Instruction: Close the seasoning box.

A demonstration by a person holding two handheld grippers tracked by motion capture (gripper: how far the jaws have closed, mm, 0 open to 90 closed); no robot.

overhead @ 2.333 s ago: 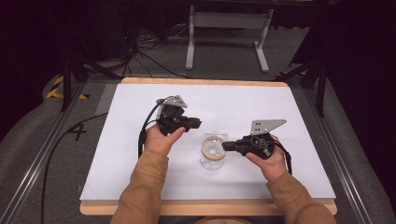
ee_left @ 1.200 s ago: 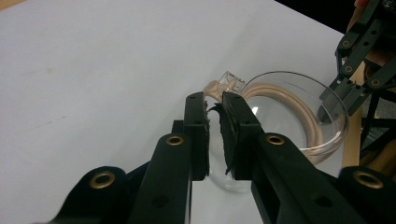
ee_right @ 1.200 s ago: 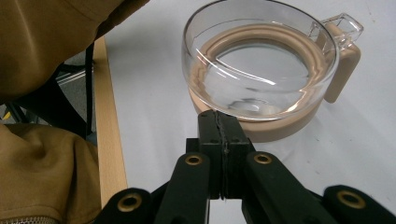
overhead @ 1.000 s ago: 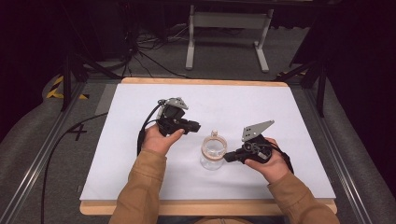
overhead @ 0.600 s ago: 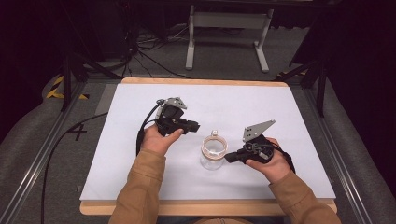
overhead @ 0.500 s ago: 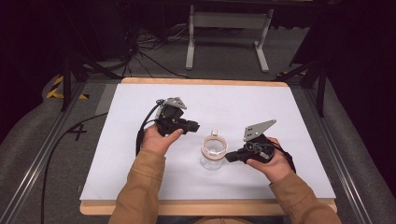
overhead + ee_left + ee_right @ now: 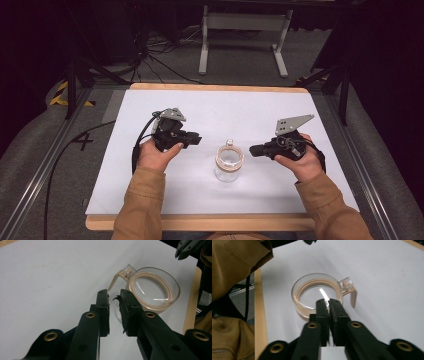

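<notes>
Jar [image 7: 228, 163] stands upright on the table [image 7: 150, 190], midway between its left and right edges and nearer the front edge. It is clear glass with a tan seal ring round the mouth and a latch on the far side of the rim; no lid is on it.

The left gripper [image 7: 196, 140] hangs just to the jar's left, the right gripper [image 7: 253, 150] just to its right, both pointing inward and both clear of the glass. Left jaws have just been opening and stand slightly apart, empty. Right jaws have also just parted, to a thin slit, nothing between them.

My reading: the jar has been let go. To take it again, open wide, approach level, and clamp the wall below the ring, avoiding the latch.
</notes>
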